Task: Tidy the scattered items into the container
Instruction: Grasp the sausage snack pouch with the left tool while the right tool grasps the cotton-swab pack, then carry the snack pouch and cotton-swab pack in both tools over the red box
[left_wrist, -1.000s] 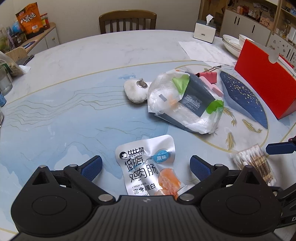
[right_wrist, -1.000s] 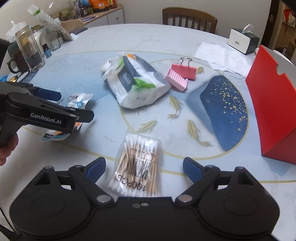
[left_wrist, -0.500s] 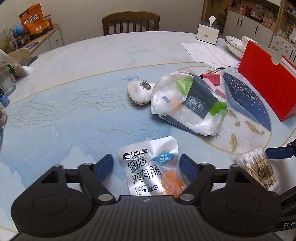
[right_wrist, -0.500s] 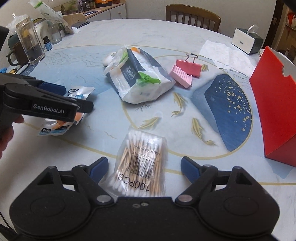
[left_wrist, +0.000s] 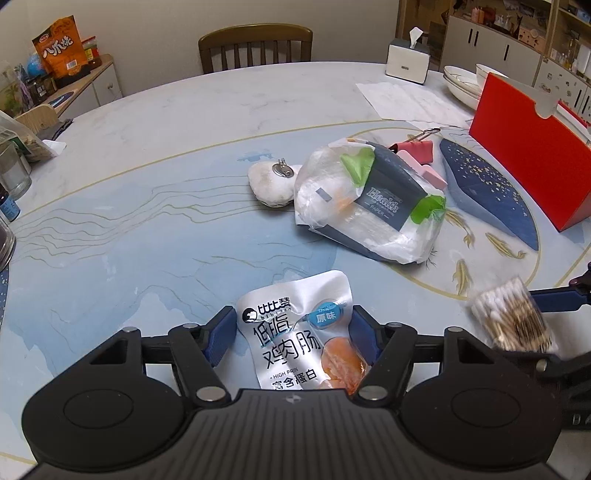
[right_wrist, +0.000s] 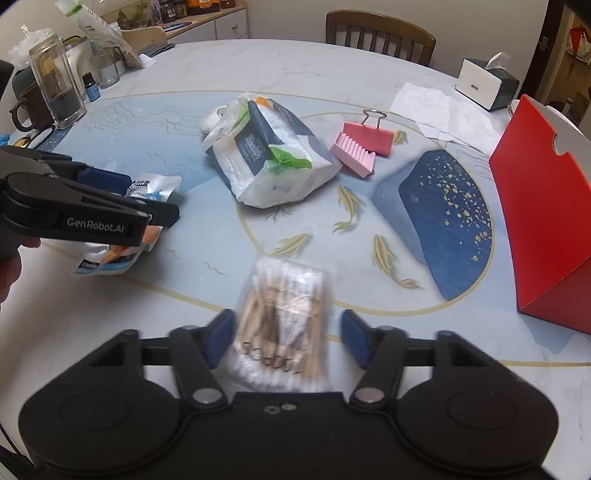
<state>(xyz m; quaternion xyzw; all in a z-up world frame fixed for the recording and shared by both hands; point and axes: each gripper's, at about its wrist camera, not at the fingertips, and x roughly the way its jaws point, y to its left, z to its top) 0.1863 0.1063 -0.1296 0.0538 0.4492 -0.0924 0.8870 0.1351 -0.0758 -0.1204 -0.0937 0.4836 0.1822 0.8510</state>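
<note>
Silver chicken-sausage pouch (left_wrist: 295, 325) sits between your closing left claw (left_wrist: 293, 332), the blurred cotton-swab pack (right_wrist: 282, 321) between your closing right claw (right_wrist: 284, 338), neither visibly pinched; finish gripping, then lift toward the red container (right_wrist: 543, 221) at right.

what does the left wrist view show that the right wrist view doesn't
Only the left wrist view: the orange snack bag on the cabinet and the stacked bowls. Only the right wrist view: the glass jar and brown mug. Both: the red box, tissue pack, snack pouch and cotton swabs, each between closing jaws.
</note>
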